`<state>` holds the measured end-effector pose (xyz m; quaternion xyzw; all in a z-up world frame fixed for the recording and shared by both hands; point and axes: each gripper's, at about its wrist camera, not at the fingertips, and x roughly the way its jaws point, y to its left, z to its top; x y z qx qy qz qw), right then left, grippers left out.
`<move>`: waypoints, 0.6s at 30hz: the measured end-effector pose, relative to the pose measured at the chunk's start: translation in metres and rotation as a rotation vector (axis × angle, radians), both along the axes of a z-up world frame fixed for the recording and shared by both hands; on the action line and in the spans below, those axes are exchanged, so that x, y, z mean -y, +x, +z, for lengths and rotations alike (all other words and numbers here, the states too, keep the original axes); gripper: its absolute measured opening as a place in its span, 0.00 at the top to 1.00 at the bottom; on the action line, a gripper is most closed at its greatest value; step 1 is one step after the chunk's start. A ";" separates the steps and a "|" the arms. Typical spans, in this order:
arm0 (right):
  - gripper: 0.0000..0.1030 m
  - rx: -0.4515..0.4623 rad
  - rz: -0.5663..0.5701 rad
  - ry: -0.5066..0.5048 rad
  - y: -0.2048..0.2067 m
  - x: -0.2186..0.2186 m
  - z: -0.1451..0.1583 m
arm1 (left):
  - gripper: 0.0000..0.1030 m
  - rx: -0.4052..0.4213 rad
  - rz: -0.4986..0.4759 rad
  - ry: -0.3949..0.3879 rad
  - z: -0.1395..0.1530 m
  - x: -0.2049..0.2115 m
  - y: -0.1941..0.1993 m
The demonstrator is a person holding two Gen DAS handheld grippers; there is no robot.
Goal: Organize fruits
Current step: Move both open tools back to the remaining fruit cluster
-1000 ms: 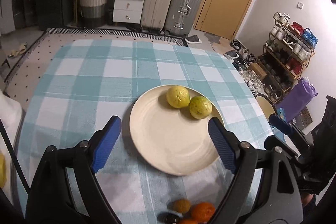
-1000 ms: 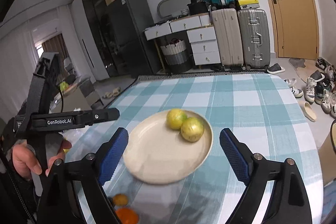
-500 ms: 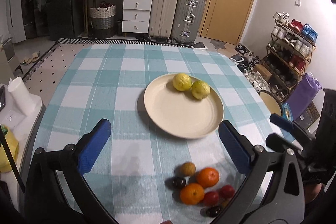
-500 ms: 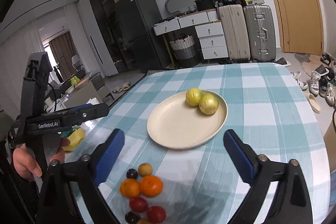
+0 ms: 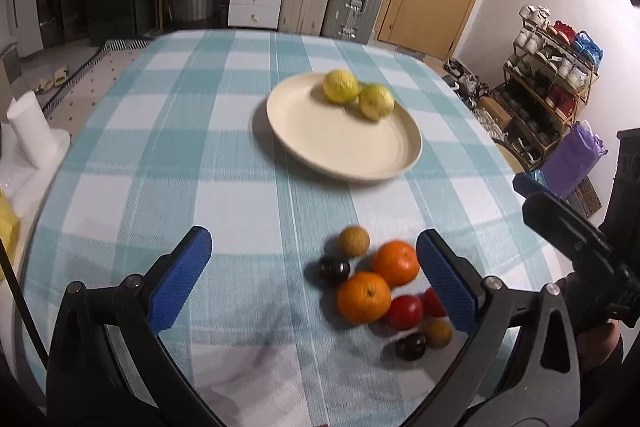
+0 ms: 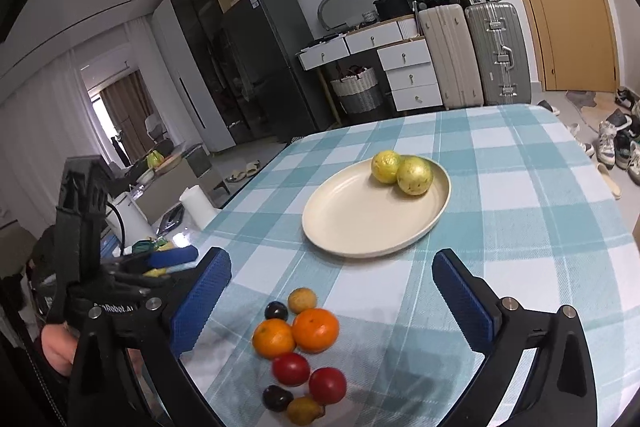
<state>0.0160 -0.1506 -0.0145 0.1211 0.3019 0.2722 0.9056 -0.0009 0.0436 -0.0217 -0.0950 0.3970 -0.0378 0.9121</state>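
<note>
A cream plate [image 5: 340,147] [image 6: 360,223] sits mid-table with two yellow-green fruits [image 5: 340,86] [image 6: 415,175] at its far side. Nearer lies a loose cluster: two oranges [image 5: 363,297] [image 6: 315,330], red fruits [image 5: 405,311] [image 6: 291,369], dark plums [image 5: 334,269] [image 6: 276,311] and small brown fruits [image 5: 353,241] [image 6: 303,300]. My left gripper [image 5: 312,235] is open above the cloth, its right finger over the cluster's edge. My right gripper [image 6: 332,257] hovers over the cluster with its jaws opening and nothing held between them.
The checked tablecloth [image 5: 240,187] covers the table. A white paper roll [image 5: 30,127] stands off its left edge. Suitcases [image 6: 496,55] and drawers line the back wall, with a shoe rack [image 5: 552,75] at the right. A hand [image 6: 56,347] holds the left gripper.
Both grippers have drawn back from the plate toward the near edge, bringing the fruit cluster into view. Both pairs of jaws stand wider than before.
</note>
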 end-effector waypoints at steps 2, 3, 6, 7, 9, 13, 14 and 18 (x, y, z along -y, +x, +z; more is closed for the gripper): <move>0.00 -0.007 0.001 -0.003 -0.003 -0.001 -0.004 | 0.01 -0.019 -0.001 -0.007 -0.009 0.001 -0.001; 0.00 -0.011 -0.002 -0.013 -0.004 -0.002 -0.006 | 0.01 -0.031 0.000 -0.013 -0.014 0.002 -0.002; 0.00 -0.019 -0.001 -0.032 -0.006 -0.003 -0.010 | 0.01 -0.069 -0.008 -0.037 -0.027 0.004 -0.001; 0.00 -0.022 -0.002 -0.034 -0.007 -0.003 -0.011 | 0.01 -0.078 -0.013 -0.042 -0.031 0.005 -0.001; 0.00 -0.028 -0.003 -0.033 -0.009 -0.002 -0.013 | 0.01 -0.093 -0.018 -0.050 -0.037 0.007 -0.001; 0.00 -0.046 -0.005 -0.049 -0.009 -0.003 -0.018 | 0.01 -0.111 -0.028 -0.073 -0.044 0.008 0.001; 0.00 -0.049 -0.008 -0.051 -0.009 -0.003 -0.020 | 0.01 -0.116 -0.035 -0.083 -0.046 0.009 0.001; 0.00 -0.060 -0.007 -0.059 -0.007 -0.003 -0.023 | 0.01 -0.142 -0.047 -0.085 -0.053 0.013 0.005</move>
